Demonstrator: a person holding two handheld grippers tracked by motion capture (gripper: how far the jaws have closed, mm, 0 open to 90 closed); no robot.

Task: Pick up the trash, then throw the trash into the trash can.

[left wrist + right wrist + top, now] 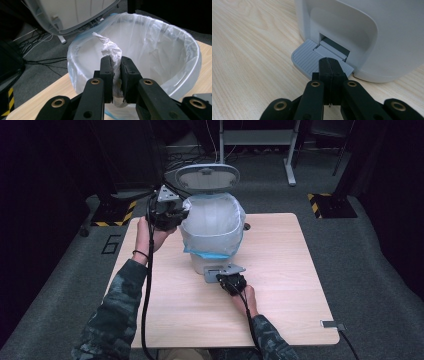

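High view is showing a white bin standing on the wooden table, its lid standing open. The left gripper is squeezing a crumpled white paper over the bag-lined rim. The right gripper, jaws together, is pressing on the grey pedal at the bin's foot.

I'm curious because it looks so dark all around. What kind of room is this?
Probably a lab or workshop for recording tasks, not a home. A lone wooden table stands on grey carpet, yellow-black hazard tape marks stand bases, and cables trail across the floor behind the pedal bin.
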